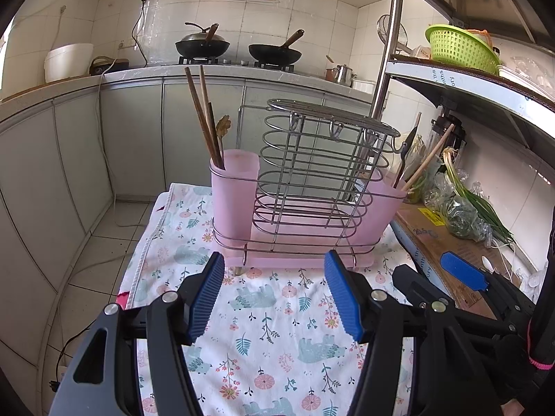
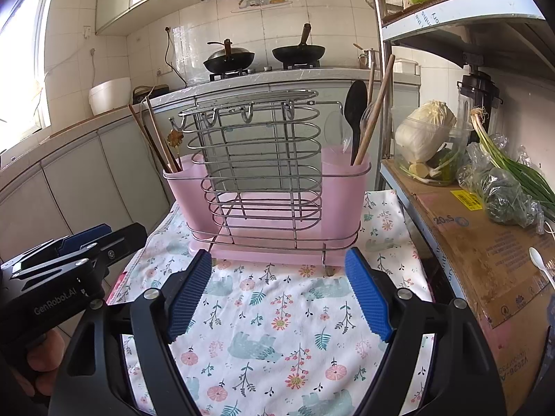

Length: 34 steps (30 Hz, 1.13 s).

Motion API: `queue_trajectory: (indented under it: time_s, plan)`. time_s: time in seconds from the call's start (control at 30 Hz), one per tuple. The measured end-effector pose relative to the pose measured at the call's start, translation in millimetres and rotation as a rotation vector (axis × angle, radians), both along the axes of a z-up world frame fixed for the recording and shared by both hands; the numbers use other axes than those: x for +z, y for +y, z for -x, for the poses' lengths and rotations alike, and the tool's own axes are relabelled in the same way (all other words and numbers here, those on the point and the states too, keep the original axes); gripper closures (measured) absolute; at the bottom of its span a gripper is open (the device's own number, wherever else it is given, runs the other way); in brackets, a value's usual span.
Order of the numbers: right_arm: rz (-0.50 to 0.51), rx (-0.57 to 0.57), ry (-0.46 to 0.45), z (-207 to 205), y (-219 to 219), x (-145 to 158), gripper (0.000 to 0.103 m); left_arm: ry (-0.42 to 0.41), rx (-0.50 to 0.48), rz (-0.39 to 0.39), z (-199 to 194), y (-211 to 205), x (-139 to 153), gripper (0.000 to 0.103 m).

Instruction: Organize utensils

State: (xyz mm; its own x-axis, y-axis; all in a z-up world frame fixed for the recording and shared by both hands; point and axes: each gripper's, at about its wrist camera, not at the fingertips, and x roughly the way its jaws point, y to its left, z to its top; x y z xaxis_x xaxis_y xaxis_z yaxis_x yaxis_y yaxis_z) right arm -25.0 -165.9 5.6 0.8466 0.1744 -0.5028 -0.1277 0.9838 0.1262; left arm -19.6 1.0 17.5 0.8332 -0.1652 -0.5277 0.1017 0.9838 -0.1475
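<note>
Both of your grippers hover in front of the utensil rack, jaws spread wide with nothing between them: the left gripper and the right gripper each show only floral cloth between their ribbed blue pads. The rack is thin chromed wire around frosted pink plastic cups, standing on small feet on that soft cloth, so a sideways nudge could slide or tip it. The chopsticks lean in the rack's left cup; the black spoon and a wooden stick stand in its right cup. These are slim, smooth and tall: pinch one too high and it may pivot or slip, and snagging the wire hooks along the rack's top could drag the whole rack.
</note>
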Motion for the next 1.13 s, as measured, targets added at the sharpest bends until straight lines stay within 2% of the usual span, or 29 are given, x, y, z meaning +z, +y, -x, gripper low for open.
queue_trajectory:
  time_s: [1.13]
  plan:
    - [0.017, 0.005, 0.026, -7, 1, -11, 0.023, 0.04, 0.002, 0.001, -11, 2, -12, 0.044]
